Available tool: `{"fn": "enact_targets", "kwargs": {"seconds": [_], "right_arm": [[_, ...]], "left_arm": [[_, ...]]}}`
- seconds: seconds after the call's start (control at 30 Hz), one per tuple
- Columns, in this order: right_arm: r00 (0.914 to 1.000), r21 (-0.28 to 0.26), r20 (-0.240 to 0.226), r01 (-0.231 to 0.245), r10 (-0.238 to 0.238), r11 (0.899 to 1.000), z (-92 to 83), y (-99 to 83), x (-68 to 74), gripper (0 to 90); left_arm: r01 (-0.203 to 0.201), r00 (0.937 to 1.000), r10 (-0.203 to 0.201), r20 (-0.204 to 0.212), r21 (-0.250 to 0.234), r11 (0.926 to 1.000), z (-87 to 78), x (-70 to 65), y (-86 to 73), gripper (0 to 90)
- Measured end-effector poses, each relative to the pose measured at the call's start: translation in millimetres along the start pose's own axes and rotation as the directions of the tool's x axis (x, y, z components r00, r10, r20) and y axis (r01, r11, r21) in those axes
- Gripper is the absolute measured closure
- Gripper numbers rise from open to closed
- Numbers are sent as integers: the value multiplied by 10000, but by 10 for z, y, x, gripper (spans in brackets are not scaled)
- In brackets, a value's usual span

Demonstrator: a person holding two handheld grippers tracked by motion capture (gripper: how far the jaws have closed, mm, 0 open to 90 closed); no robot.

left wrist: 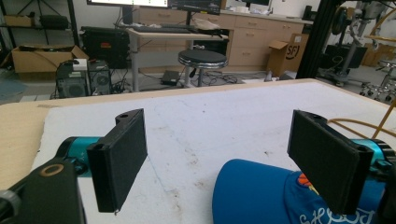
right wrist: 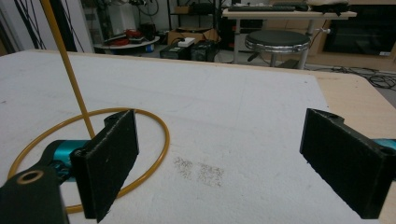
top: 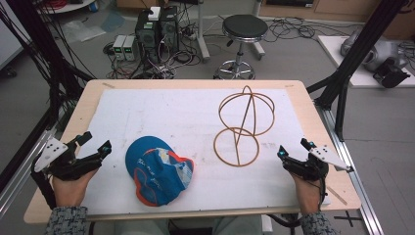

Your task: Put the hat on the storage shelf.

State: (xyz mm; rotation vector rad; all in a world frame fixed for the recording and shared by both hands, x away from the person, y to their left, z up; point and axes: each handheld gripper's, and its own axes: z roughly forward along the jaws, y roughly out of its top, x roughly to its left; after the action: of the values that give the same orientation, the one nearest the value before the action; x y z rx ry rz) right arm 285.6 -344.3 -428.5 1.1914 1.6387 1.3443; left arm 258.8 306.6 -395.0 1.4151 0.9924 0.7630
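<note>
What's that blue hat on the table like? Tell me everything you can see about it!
The cap is bright blue with an orange edge, orange patches and pale scribbly writing. It looks like soft cloth, crumpled and folded over on itself, not standing in shape. It lies on the white sheet near the table's front edge, beside the left gripper, whose jaws stand open. Nothing grips it; in the left gripper view it sits just ahead, near one pad, and contact cannot be told.

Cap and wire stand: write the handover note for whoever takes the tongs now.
Left tongs: open, holding nothing, just left of the cap.
Right tongs: open, holding nothing, right of the wire stand.
Cap lies crumpled on the white mat, near the front edge; stand is upright, beside it, apart.
Done: nothing visible yet.
Left: probably pick up the cap and set it on the stand.
</note>
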Motion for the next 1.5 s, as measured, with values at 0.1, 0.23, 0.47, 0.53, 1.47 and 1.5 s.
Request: {"fn": "enact_targets", "kwargs": {"seconds": [0.1, 0.23, 0.47, 0.53, 1.47, 1.5], "right_arm": [[10000, 43, -15, -25, 26, 10000, 3, 0, 3, 108], [10000, 37, -70, 60, -60, 10000, 18, 1, 12, 108], [10000, 46, -66, 66, -66, 10000, 18, 1, 9, 108], [10000, 57, -85, 17, -16, 10000, 22, 3, 16, 109], [9999, 79, -99, 21, -21, 10000, 6, 2, 7, 109], [9999, 75, -98, 27, -26, 10000, 5, 2, 6, 108]], "left_arm": [[-35, 10000, 35, -4, 20, 10000, -8, 0, -1, 201], [-30, 10000, 30, 17, -33, 10000, -14, 3, 5, 203], [-46, 10000, 46, 25, -33, 10000, -15, 2, 4, 204], [-52, 10000, 53, 39, -39, 10000, -19, 4, 3, 204], [-778, 9528, 779, 2935, -122, 9969, 211, -525, 83, 237], [-802, 9477, 800, 3088, -121, 9967, 220, -547, 79, 237]]}}
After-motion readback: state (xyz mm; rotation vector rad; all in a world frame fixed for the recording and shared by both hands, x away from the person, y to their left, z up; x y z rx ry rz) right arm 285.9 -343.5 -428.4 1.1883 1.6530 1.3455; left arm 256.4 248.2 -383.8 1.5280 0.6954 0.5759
